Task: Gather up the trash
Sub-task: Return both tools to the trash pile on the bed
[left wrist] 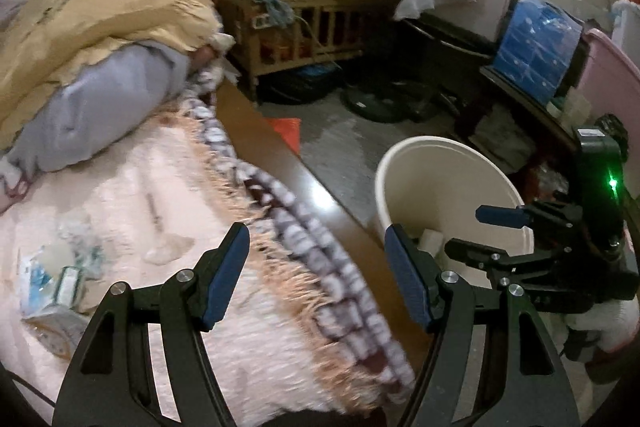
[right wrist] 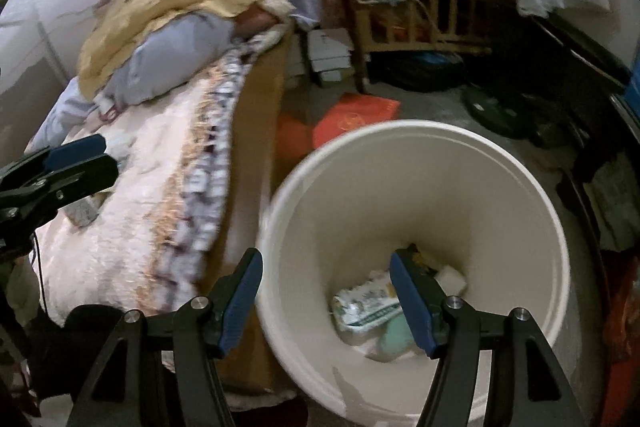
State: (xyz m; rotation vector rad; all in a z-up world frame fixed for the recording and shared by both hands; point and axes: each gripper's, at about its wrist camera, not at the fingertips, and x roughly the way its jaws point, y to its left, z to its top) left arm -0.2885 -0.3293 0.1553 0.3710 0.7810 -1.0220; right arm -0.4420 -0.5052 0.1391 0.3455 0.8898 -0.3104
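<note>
Now both grippers empty, jaws spread: left gripper [left wrist: 316,275] over bed [left wrist: 132,187] edge, right gripper [right wrist: 326,297] over bin [right wrist: 460,155] on floor. Wrappers [right wrist: 368,303] in bin; more trash [left wrist: 56,279] on bed.

The bucket [right wrist: 416,211] is standing on the floor just right of the bed [right wrist: 132,227]; wrappers [right wrist: 368,307] are lying in it, a crib [left wrist: 304,15] behind, more litter [left wrist: 56,283] lying on the bed.

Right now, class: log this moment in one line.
left claw: open, empty | right claw: open, empty | white bucket: holds wrappers
</note>
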